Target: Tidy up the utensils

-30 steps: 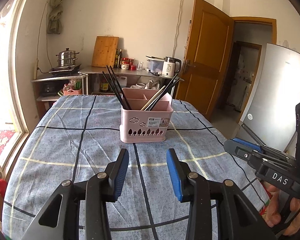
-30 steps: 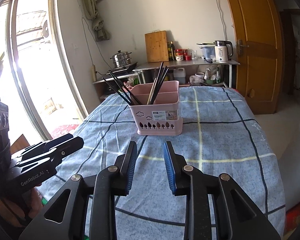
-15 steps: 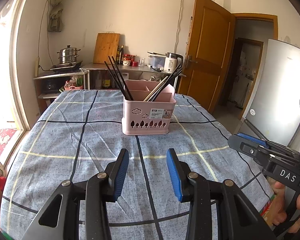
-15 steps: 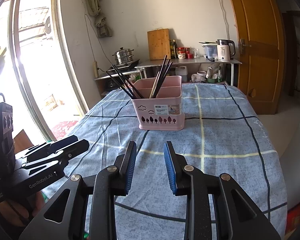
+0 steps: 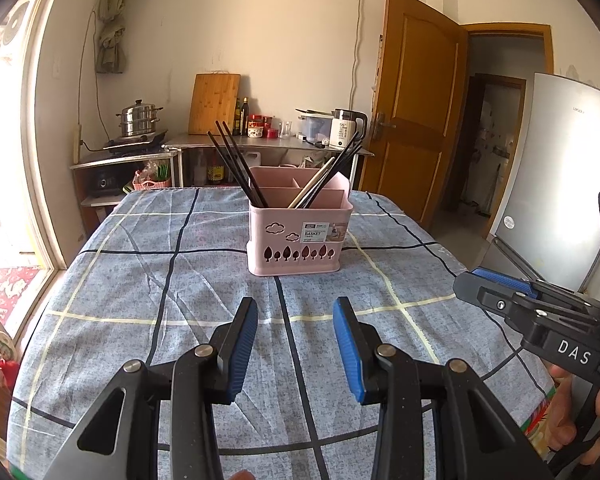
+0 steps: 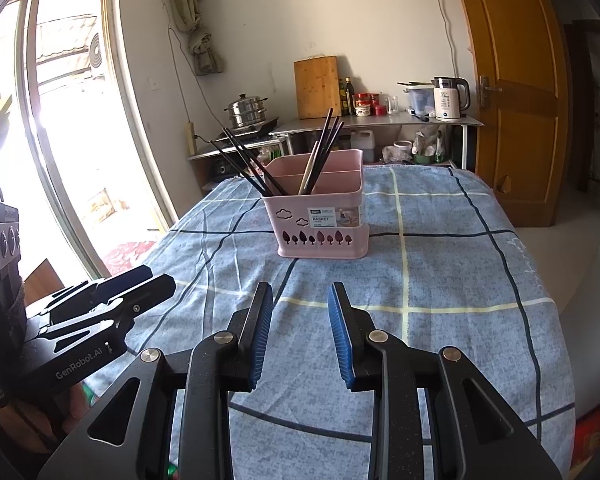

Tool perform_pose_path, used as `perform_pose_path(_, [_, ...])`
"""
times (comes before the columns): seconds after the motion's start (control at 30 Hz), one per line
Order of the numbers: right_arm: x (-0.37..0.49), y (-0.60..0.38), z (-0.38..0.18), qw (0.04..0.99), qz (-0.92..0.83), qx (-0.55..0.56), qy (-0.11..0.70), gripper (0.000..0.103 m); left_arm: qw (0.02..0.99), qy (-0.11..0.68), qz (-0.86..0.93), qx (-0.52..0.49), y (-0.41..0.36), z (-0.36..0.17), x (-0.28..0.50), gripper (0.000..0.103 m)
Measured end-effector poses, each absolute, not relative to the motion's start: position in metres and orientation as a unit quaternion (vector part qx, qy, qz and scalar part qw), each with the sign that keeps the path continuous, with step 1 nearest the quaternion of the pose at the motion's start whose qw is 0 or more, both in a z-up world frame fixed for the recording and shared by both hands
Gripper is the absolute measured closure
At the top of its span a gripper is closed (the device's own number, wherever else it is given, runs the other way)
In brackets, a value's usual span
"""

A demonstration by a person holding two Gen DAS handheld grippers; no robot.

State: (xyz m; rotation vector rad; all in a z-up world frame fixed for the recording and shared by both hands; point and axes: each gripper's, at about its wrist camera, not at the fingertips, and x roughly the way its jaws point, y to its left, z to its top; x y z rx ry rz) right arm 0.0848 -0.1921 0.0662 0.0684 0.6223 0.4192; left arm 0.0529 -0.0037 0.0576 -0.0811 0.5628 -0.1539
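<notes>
On the checked tablecloth (image 5: 148,264), chopsticks (image 5: 236,168) already stand in the pink basket (image 5: 300,240), none seen loose, while left gripper (image 5: 295,346) and right gripper (image 6: 299,334) hover near it, jaws apart and empty, suggesting the tidying is nearly done.

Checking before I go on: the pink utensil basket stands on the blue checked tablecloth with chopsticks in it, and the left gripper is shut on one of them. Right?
Not quite. The left gripper is open with nothing between its pads, short of the pink utensil basket, as the left wrist view shows. The chopsticks do stand in the basket on the blue checked tablecloth.
</notes>
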Motion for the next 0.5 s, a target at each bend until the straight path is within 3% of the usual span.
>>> perform_pose_path(0.5, [0.0833, -0.1902, 0.0639, 0.929, 0.205, 0.032, 0.305, 0.073, 0.959, 0.272, -0.074, -0.036, -0.0036, 0.0588, 0.0495, 0.064])
